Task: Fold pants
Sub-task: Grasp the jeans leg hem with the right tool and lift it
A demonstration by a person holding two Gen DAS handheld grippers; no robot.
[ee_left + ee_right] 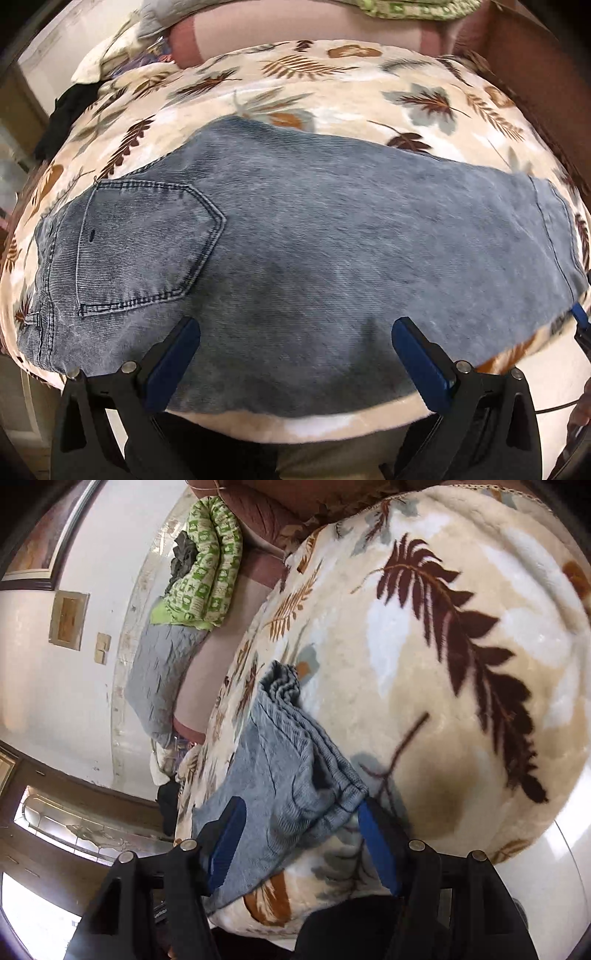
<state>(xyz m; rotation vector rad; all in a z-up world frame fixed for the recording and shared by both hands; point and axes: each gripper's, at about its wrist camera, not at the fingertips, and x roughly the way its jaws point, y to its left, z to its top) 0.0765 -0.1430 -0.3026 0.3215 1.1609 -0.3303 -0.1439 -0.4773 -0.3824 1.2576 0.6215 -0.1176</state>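
One pair of pants (314, 236) | faded blue denim | folded flat | back pocket up

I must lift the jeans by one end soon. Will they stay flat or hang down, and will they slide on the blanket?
The jeans probably hang down: their end bunches in soft folds. Thick stacked layers suggest some weight. The fluffy blanket likely resists sliding.

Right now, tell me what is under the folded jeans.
The jeans lie on a leaf-print blanket, which shows all around them. Whatever is beneath the blanket, and the jeans' lower layers, are covered.
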